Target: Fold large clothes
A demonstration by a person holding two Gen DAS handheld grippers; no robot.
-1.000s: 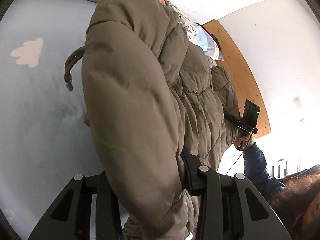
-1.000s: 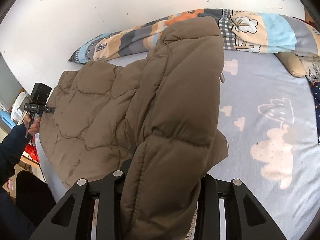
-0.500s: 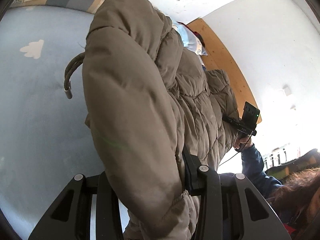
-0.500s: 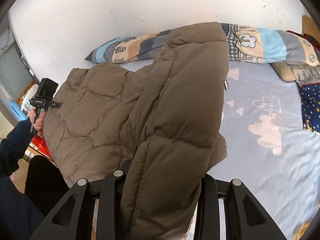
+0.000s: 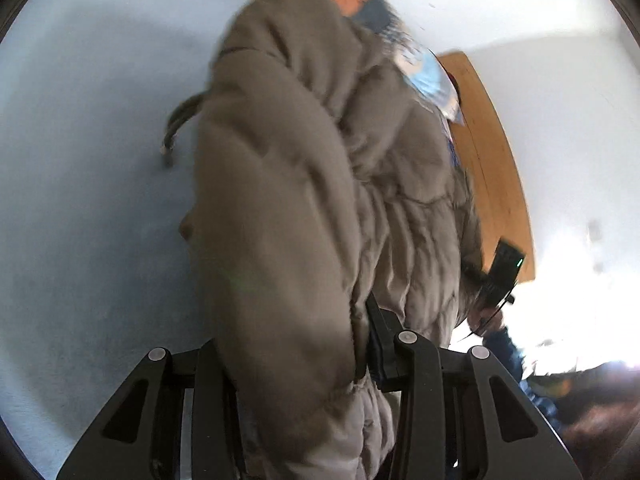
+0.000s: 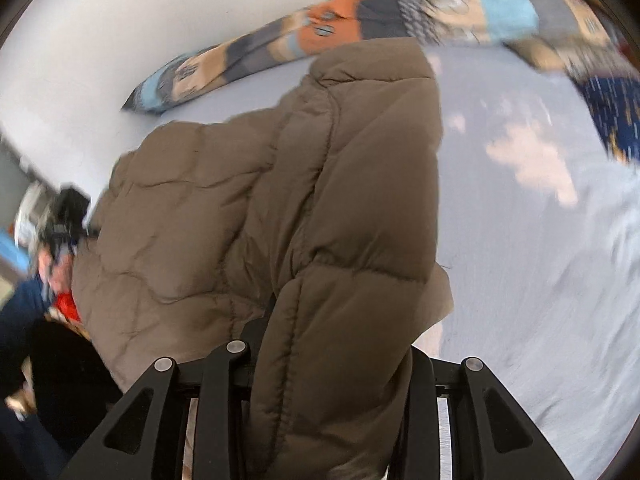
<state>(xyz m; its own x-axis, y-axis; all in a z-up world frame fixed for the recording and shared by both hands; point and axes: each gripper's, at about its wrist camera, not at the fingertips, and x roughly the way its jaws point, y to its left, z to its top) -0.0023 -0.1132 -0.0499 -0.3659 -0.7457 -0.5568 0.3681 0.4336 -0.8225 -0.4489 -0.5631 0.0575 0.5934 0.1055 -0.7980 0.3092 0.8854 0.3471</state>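
Here, both grippers clamp a brown puffer jacket (image 6: 320,208) over the bed (image 6: 520,280).
Left gripper (image 5: 300,360) and right gripper (image 6: 332,360) jaws each pinch padded fabric; fingertips hidden, blurred drawcord (image 5: 176,128) probably dangling.

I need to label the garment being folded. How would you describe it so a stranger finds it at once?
Look at the pale blue bedsheet with pinkish cloud prints. The puffy brown quilted jacket lies across it, one end clamped in both grippers. Unlike the patchwork quilt by the wall, it is plain brown.

- A brown quilted puffer jacket (image 6: 248,208) is hanging bunched between each hand-held gripper's jaws, its far part draping ahead onto the bed (image 6: 520,264).
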